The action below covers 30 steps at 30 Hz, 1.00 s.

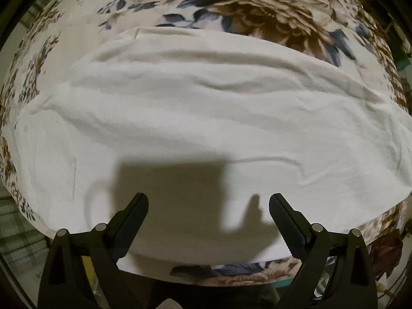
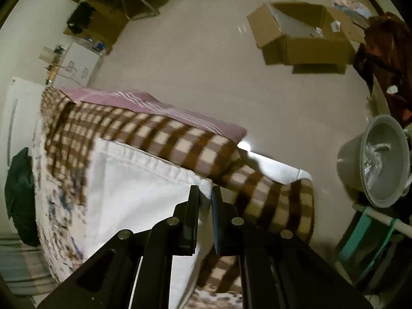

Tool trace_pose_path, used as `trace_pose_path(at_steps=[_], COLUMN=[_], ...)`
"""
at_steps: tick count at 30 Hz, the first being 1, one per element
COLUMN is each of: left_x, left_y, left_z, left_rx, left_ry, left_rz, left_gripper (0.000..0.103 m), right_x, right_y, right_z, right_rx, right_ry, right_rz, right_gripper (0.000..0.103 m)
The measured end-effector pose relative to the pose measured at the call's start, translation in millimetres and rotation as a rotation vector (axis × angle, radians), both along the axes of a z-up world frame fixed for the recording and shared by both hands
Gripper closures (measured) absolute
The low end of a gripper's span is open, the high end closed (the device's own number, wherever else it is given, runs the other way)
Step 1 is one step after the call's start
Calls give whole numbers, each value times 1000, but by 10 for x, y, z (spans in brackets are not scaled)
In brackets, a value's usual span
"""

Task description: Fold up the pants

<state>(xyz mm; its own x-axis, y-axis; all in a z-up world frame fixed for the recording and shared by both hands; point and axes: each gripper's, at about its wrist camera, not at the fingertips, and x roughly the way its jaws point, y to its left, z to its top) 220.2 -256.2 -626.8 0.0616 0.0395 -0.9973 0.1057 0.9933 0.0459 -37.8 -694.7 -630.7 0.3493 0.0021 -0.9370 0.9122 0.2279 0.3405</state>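
Observation:
White pants [image 1: 195,118] lie spread across a floral-covered surface [image 1: 257,10], wrinkled, filling the left wrist view. My left gripper [image 1: 208,200] is open and empty, hovering above the pants near their front edge, casting a shadow on them. In the right wrist view the pants [image 2: 134,190] show as a white panel with a stitched hem. My right gripper [image 2: 205,193] is shut on the corner of the pants at the hem, with a brown checked blanket [image 2: 180,144] just beyond it.
A purple striped cloth [image 2: 154,105] lies on the checked blanket. On the floor stand an open cardboard box [image 2: 301,33], a grey basin [image 2: 381,159] and a teal stool [image 2: 373,234]. A dark bag [image 2: 20,195] sits at the left.

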Motion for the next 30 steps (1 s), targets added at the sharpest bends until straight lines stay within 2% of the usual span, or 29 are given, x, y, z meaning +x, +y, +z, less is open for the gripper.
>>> trace_pose_path(at_steps=[1, 3, 5, 6, 7, 11, 14, 17, 19, 24, 26, 30], left_x=[0, 17, 31, 29, 26, 10, -36, -55, -63, -62, -18, -162], left_y=[4, 209, 338, 343, 373, 414, 408, 437, 430, 459, 434, 402], left_z=[-15, 24, -182, -259, -340, -482, -492, -481, -518, -506, -458, -444], left_rx=[1, 6, 3, -9, -32, -75, -80, -93, -89, -80, -76, -78], left_ry=[-1, 1, 25, 37, 47, 46, 40, 17, 22, 21, 14, 11], left_rz=[-4, -23, -28, -21, -1, 29, 15, 14, 16, 30, 30, 34], left_gripper=[6, 6, 6, 6, 0, 0, 0, 0, 0, 0, 0, 0], right_x=[-23, -36, -92, -121, -143, -138, -149, -174, -170, -148, -160, -219], right_y=[-20, -30, 5, 47, 92, 296, 323, 307, 323, 325, 302, 328], right_z=[-59, -121, -99, -84, -95, -468, -470, -461, -497, -752, -795, -717], right_rx=[29, 69, 104, 120, 130, 247, 179, 194, 213, 228, 256, 317], right_ry=[3, -16, -112, -153, -169, -179, -302, -494, -580, -596, -627, -811], right_rz=[-1, -1, 7, 19, 33, 92, 74, 6, -27, -55, -69, -34], right_gripper=[92, 80, 52, 46, 41, 37, 38, 43, 44, 43, 39, 38])
